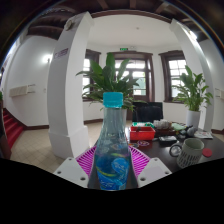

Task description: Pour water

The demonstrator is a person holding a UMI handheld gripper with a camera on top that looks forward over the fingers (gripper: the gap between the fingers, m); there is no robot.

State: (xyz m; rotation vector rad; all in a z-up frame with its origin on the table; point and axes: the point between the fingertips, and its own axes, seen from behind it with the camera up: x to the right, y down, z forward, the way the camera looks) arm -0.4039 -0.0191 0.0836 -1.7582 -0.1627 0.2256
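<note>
Bottle (113,150) with a blue cap stands upright between your gripper (113,172) fingers, both pink pads (84,160) pressing its sides. Beyond it you see a white mug (190,153) on the table (165,142) and leafy plants (112,80).

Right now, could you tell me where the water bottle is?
In the gripper view the water bottle stands upright between the gripper's pink-padded fingers, which appear to clamp it; the white mug sits on the table to its right.

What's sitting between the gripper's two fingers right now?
In the gripper view, a clear water bottle with a blue cap stands upright between the gripper's pink pads, which press on both its sides.
</note>
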